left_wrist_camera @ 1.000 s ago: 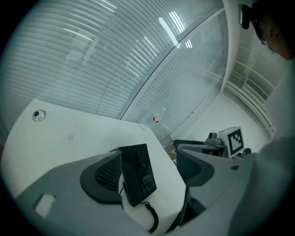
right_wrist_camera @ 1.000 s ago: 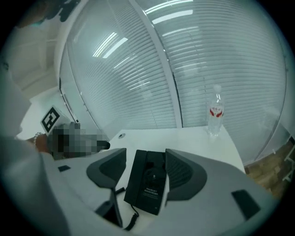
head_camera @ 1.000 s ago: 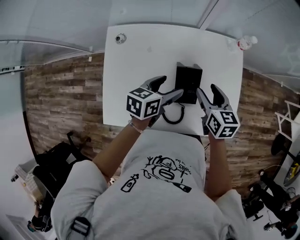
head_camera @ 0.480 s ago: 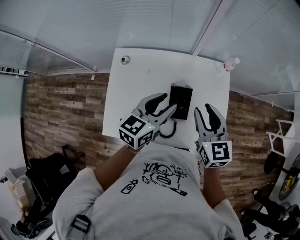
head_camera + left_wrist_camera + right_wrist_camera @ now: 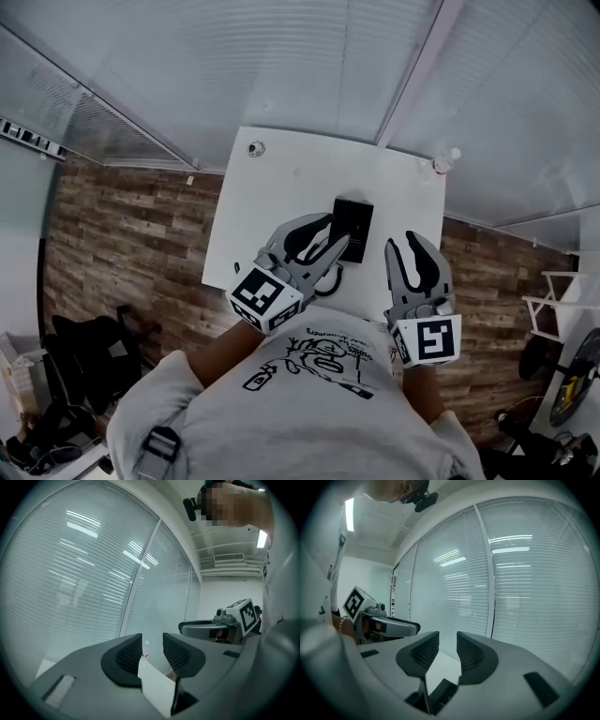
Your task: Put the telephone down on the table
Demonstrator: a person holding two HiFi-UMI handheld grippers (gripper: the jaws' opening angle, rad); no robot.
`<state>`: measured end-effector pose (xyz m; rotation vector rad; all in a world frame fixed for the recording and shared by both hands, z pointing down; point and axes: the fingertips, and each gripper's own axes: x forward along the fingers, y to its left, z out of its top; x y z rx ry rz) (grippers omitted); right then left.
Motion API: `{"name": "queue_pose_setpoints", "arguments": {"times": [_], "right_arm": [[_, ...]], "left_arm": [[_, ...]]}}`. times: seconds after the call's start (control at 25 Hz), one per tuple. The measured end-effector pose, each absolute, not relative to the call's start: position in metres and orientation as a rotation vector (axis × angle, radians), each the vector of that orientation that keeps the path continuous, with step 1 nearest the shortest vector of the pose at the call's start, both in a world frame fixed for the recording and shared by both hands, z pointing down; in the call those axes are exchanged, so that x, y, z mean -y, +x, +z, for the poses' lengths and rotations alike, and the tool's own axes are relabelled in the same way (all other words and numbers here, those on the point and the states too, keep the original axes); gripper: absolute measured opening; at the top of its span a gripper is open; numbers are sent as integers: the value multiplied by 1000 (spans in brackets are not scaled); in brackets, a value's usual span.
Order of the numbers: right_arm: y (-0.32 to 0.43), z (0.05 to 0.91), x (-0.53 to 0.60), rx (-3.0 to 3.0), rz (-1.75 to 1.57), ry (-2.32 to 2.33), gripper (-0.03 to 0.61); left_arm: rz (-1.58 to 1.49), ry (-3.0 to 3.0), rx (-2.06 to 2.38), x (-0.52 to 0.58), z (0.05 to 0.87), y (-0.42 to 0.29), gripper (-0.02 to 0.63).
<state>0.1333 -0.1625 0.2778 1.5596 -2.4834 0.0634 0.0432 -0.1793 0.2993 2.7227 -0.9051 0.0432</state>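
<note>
Head view is showing the black telephone point(image 5: 353, 228) lying flat on the white table point(image 5: 272, 187), with its cord point(image 5: 328, 284) curling toward the near edge. The left gripper point(image 5: 337, 236) and the right gripper point(image 5: 412, 240) are hovering over the table's near side, clear of the telephone. Both pairs of jaws have just been closing and are sitting drawn together with nothing between them. A bottle point(image 5: 444, 161) is standing at the far right corner.

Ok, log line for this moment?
telephone: on table | left gripper: just closed, empty | right gripper: just closed, empty | both above table
</note>
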Motion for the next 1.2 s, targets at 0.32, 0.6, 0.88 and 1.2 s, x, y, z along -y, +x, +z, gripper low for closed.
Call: {"name": "queue_pose_setpoints", "arguments": {"times": [0.32, 0.6, 0.88, 1.2], "right_arm": [[134, 248, 151, 2511, -1, 1542, 106], [135, 243, 151, 2501, -32, 1522, 100], [133, 239, 153, 2513, -57, 1507, 100], [131, 241, 150, 2507, -61, 1511, 100]], "left_arm": [[19, 2783, 931, 168, 270, 48, 135], [28, 2819, 937, 166, 260, 54, 135], [34, 2816, 939, 166, 261, 54, 132], [39, 2815, 932, 163, 264, 51, 132]]}}
